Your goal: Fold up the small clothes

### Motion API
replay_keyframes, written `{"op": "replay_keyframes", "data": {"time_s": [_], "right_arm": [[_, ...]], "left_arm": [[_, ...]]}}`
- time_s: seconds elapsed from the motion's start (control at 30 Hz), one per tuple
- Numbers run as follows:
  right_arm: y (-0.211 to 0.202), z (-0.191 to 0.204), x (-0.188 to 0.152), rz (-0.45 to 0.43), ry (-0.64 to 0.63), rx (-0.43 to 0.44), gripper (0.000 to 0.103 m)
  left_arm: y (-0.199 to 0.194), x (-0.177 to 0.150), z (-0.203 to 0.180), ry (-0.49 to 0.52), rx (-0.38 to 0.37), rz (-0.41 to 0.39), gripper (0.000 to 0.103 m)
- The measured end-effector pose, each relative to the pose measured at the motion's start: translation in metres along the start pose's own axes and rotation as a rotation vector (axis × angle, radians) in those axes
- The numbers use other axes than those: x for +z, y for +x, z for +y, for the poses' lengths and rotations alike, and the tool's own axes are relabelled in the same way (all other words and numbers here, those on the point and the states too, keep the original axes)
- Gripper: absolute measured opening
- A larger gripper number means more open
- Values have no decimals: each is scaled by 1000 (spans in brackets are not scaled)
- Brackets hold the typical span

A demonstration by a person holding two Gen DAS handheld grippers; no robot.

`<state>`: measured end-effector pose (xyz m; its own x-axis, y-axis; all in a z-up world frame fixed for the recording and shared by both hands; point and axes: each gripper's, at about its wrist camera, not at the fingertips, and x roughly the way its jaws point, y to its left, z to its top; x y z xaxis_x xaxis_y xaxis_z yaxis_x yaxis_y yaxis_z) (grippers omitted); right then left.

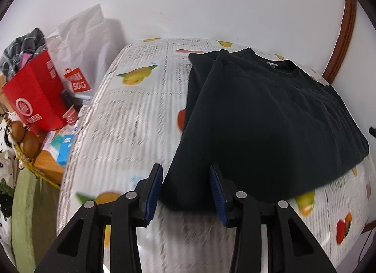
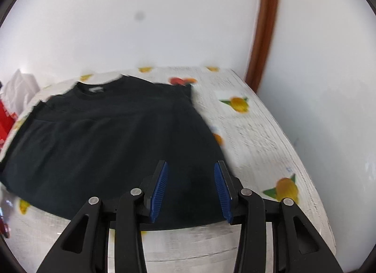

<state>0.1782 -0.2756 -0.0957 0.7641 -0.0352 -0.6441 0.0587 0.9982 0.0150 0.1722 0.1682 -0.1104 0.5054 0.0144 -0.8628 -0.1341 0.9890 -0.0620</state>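
1 black shirt [image 1: 263,118] lies on the table [image 1: 131,118], collar toward the wall, its sides apparently already folded in (a sleeve edge shows along its left side in the left wrist view). It lies flat on the fruit-and-newsprint cloth, hem nearest both cameras.

The left gripper [image 1: 185,190] hangs over the hem's left corner with its jaws apart and nothing pinched; cloth shows in the gap below the blue pads [image 1: 154,193], but they do not press on it. The right gripper [image 2: 190,189] is likewise parted above the hem's right part, the shirt [image 2: 112,136] lying beneath and untouched.

The shirt looks light, soft and limp, so it will sag and crease wherever it is unsupported, and the doubled layers may slide apart if only the top one is caught. My judgement: pinch the hem at its 2 corners, 1 per gripper, taking all layers, then carry it toward the collar [image 2: 96,90].

Count: 1 shirt, 2 grippers, 1 table, 1 red bag [image 1: 35,99] off to the left among clutter.
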Motion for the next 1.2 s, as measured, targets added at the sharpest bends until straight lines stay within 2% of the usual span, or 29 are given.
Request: {"op": "replay_keyframes", "data": {"time_s": [0.1, 0.23, 0.33, 0.43, 0.7, 0.83, 0.97, 1.2], "right_arm": [[-7, 38, 4, -10, -19, 81, 49], [0, 107, -1, 22, -80, 190, 51], [13, 183, -14, 93, -215, 270, 51], [8, 243, -24, 66, -315, 298, 51], [-15, 337, -33, 56, -466, 490, 54], [-22, 367, -49, 27, -586, 475, 55], [-28, 394, -61, 23, -650, 521, 56], [-12, 434, -74, -26, -730, 430, 56]], "left_arm": [[-11, -18, 13, -39, -33, 8, 41], [-17, -42, 29, -61, -51, 45, 40], [-25, -57, 43, -83, -70, 54, 40], [-36, -69, 56, -92, -82, 40, 43], [-50, -86, 81, -155, -145, 4, 45], [-49, -91, 91, -185, -178, -1, 45], [-50, -97, 94, -181, -184, -1, 46], [-51, -101, 97, -182, -191, 0, 47]]}}
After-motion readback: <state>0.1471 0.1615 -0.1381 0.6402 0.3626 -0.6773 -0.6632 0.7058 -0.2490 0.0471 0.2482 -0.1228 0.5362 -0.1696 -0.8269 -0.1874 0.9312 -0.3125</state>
